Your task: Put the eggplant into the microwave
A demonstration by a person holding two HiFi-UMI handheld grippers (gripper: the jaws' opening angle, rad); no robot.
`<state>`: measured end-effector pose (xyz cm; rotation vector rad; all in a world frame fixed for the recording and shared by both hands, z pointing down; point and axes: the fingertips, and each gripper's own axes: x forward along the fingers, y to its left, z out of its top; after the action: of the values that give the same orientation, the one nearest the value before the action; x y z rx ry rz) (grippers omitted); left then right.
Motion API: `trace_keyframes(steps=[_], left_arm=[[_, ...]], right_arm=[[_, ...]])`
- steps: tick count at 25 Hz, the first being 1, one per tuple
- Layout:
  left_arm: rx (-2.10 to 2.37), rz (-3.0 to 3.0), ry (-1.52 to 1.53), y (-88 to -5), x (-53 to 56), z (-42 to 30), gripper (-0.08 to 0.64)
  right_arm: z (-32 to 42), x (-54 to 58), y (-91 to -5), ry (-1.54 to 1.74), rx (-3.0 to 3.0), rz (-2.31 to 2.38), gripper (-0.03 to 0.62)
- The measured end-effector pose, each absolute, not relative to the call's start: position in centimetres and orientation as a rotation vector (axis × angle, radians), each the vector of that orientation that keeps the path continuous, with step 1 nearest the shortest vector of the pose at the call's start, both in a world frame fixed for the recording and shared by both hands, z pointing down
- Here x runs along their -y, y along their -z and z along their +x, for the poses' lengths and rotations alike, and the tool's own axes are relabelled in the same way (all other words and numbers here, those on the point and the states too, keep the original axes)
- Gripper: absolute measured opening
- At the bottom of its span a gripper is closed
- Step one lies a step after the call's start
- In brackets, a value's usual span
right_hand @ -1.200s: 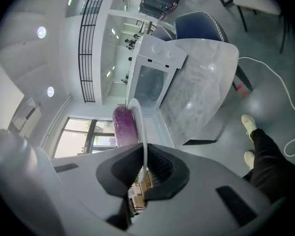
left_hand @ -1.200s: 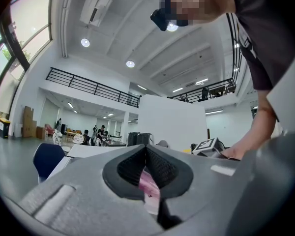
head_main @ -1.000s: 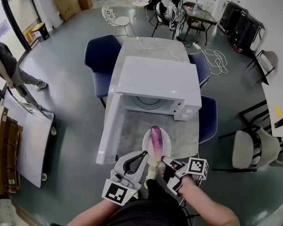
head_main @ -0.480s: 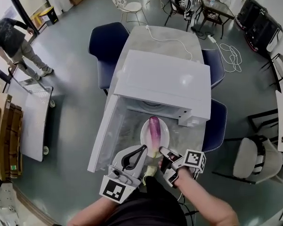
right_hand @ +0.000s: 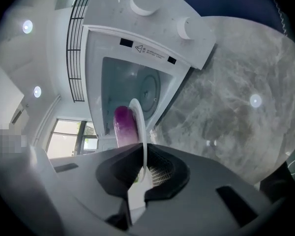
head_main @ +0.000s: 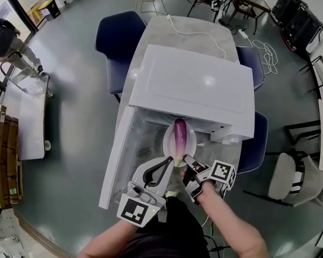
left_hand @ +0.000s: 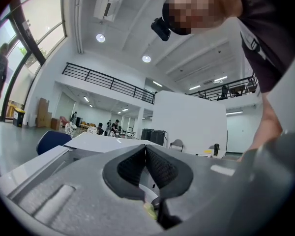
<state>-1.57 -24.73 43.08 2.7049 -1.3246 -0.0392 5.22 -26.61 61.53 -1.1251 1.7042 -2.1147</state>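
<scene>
A purple eggplant (head_main: 180, 135) lies on a white plate (head_main: 167, 140) at the mouth of the white microwave (head_main: 196, 87), whose door (head_main: 116, 160) hangs open to the left. My right gripper (head_main: 186, 163) is shut on the plate's near rim. In the right gripper view the plate (right_hand: 140, 127) runs edge-on between the pads of my right gripper (right_hand: 143, 168), with the eggplant (right_hand: 124, 127) on its left and the microwave's cavity (right_hand: 137, 85) beyond. My left gripper (head_main: 166, 164) is just left of the plate; in its own view the left gripper (left_hand: 145, 156) is shut with nothing held.
The microwave stands on a grey marble table (head_main: 202, 28) with a white cable (head_main: 196, 34) behind it. Dark blue chairs (head_main: 116, 34) stand on both sides of the table. A person (head_main: 11, 42) stands by a cart at the far left.
Both grippers have moved forward toward the microwave, carrying the plate and eggplant from the table's near edge to the opening. The head view has shifted forward too.
</scene>
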Motion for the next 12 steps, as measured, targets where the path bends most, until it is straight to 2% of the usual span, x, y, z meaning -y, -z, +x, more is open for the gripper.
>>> trace_keyframes(steps=[12], left_arm=[[1.363,2.672,0.083,-47.4,29.6,-2.9,0.006]], right_arm=[[3.7,31.8,-66.0,2.030,-1.653,-1.182,0.018]])
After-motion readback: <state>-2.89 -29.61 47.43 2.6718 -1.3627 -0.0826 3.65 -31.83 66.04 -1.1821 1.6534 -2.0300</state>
